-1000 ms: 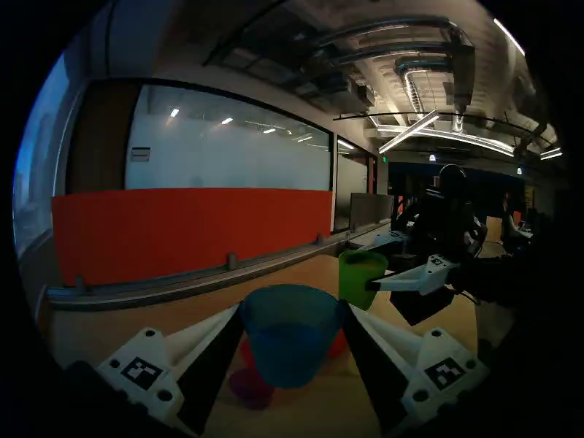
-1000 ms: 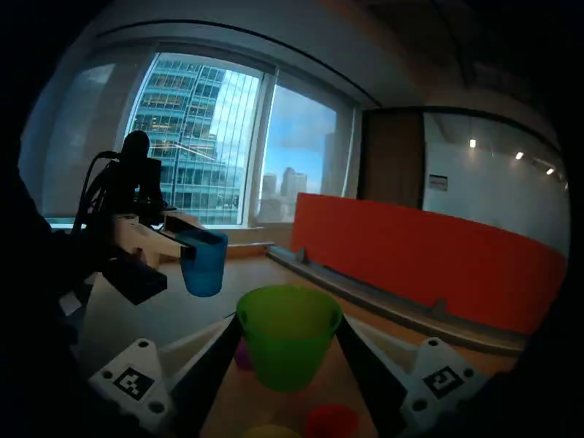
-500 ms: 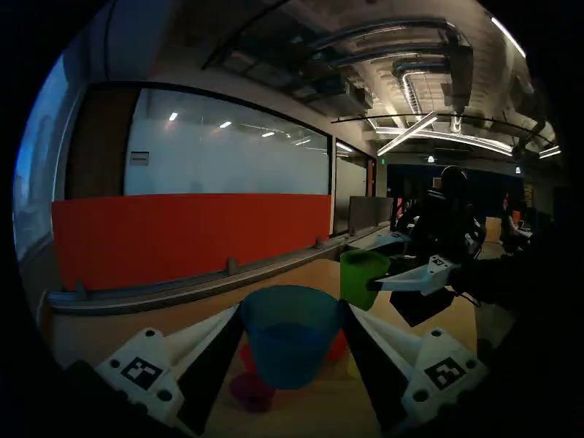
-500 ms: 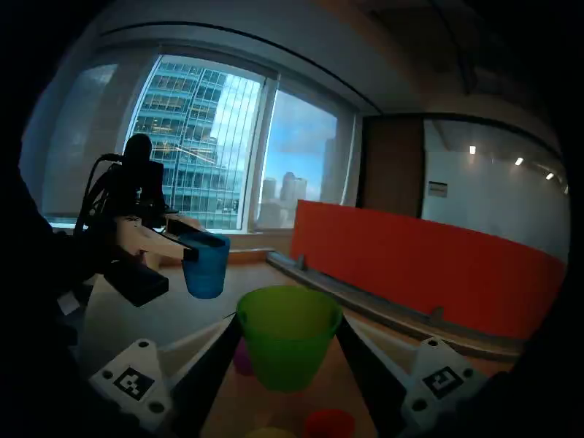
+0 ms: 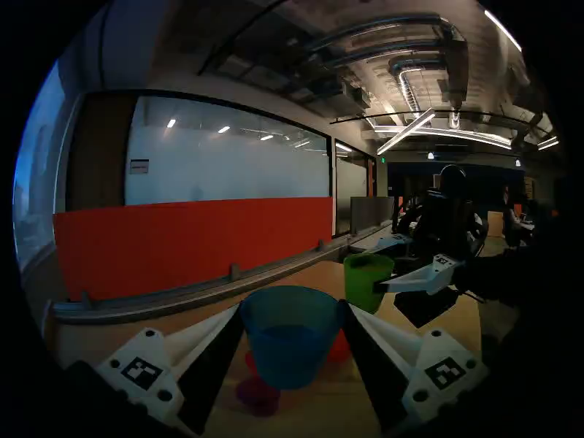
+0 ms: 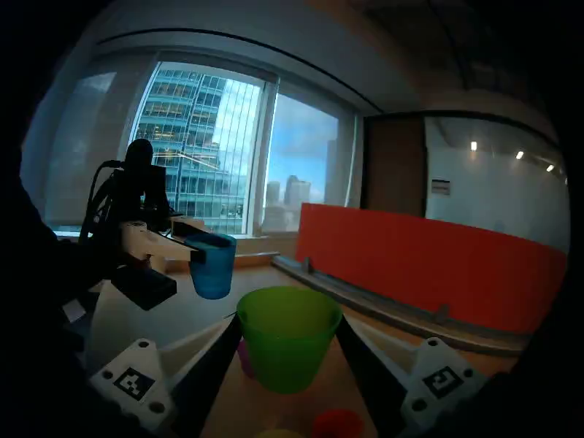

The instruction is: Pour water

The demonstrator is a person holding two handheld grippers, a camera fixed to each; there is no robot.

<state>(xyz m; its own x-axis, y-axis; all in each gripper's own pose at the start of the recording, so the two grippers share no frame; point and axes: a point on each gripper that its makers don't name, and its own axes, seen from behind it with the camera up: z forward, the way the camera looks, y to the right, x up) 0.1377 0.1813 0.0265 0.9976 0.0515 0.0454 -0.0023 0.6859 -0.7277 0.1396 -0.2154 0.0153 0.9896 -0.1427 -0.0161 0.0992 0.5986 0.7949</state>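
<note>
My left gripper (image 5: pixel 290 343) is shut on a translucent blue cup (image 5: pixel 292 334) held upright above the wooden table (image 5: pixel 343 409); water shows inside it. My right gripper (image 6: pixel 288 343) is shut on a green cup (image 6: pixel 289 336), also upright. In the left gripper view the green cup (image 5: pixel 367 280) hangs to the right and farther off, with the right gripper's white finger (image 5: pixel 420 277) beside it. In the right gripper view the blue cup (image 6: pixel 212 265) hangs at the left, held by the left gripper's fingers (image 6: pixel 157 244). The two cups are apart.
On the table under the cups lie small coloured cups: a purple one (image 5: pixel 257 394), a red one (image 5: pixel 337 347), and in the right gripper view a purple (image 6: pixel 244 358) and a red one (image 6: pixel 337 423). An orange partition (image 5: pixel 190 237) and a metal rail (image 5: pixel 212 286) line the far edge.
Both grippers have risen slightly with their cups. In the right gripper view the blue cup has drifted right, closer to the green cup.
</note>
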